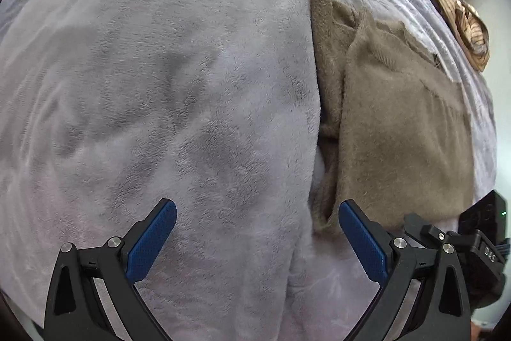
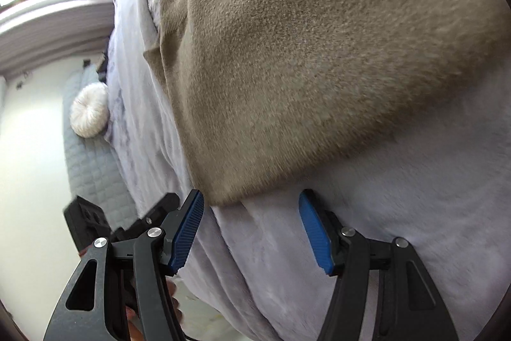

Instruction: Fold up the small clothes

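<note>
Fuzzy knit sweater (image 1: pixel 402 130) — plush fleece blanket (image 1: pixel 179 79).

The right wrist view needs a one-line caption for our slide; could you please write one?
Open right gripper poised at the near corner of a tan sweater lying on a pale fleece blanket.

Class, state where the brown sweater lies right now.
The brown sweater lies flat on the grey blanket, at the right of the left wrist view; in the right wrist view it fills the upper frame, just ahead of the right gripper.

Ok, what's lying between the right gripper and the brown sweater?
Only bare lavender fleece blanket, seen in the right wrist view; the open right gripper sits just short of the brown sweater.
</note>
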Tool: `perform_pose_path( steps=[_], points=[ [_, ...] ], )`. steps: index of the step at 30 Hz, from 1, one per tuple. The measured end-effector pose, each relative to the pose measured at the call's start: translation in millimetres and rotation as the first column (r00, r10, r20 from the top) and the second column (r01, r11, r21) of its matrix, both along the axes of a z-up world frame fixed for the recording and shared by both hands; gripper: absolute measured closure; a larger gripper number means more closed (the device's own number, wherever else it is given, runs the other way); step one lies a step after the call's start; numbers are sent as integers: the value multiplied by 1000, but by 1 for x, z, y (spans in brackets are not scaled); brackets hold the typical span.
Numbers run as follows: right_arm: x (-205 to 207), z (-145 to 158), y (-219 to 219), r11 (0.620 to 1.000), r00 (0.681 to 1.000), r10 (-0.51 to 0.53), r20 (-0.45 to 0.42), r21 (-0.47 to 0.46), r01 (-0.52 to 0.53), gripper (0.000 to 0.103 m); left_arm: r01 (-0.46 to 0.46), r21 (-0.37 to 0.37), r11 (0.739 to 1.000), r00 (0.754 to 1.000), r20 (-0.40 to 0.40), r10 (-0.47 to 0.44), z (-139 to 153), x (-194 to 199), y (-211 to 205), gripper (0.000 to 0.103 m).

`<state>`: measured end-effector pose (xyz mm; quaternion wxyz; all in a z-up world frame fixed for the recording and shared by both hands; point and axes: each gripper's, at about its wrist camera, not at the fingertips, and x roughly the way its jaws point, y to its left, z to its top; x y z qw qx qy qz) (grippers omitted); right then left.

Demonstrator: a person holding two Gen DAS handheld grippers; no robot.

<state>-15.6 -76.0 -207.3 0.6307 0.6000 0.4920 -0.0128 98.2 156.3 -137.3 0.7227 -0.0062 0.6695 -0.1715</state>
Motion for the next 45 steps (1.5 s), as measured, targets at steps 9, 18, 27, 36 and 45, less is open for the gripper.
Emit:
perform_pose_path(
  steps=[9,18,27,36,45],
  points=[
    [16,-31,11,951,973,-224,47,230,208,51,-45,-244,969,996,-87,25,2,19,-2,1],
    [32,23,-10,964,954,-174,246,241,113,95,-32,-501,865,972,-216,-89,-9,59,-58,1],
    [42,38,1,991,967,-34,252,133,0,95,79,-476,876,959,-205,-198,-18,90,-137,2],
    [50,34,2,991,980,49,194,116,-72,91,161,-287,944,958,-186,-219,-26,87,-163,79],
    [-13,67,-47,984,972,176,154,-16,-176,91,241,-292,926,969,11,-249,61,64,-207,82]
  ],
)
